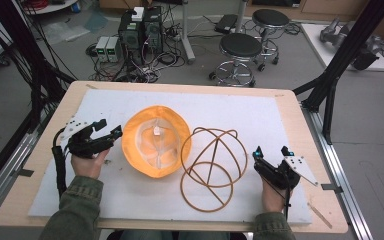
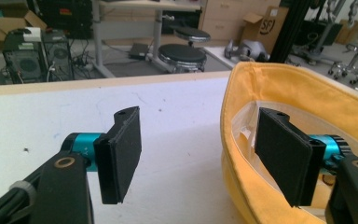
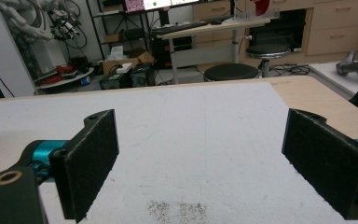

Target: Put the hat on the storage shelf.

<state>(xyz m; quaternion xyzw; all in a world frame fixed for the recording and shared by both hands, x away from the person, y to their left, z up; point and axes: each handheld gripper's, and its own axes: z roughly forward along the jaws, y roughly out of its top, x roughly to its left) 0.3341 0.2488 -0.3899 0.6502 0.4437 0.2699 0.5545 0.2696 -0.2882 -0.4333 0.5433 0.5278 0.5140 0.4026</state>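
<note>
Near the tabletop's front-right corner, the right hand-held gripper (image 1: 271, 151) rests with jaws wide and nothing between them. By the left edge, the left hand-held gripper (image 1: 108, 127) is spread wide astride the rim of the upturned yellow fabric hat (image 1: 156, 141) lying mid-tabletop, beside a brown wire hoop frame (image 1: 211, 167).

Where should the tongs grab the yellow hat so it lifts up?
Probably the yellow hat's upturned brim on its left edge, coming in from the left. The hat lies crown-down, so the brim stands up as a thin wall, and the open left tongs already have one pad on each side of it.
</note>
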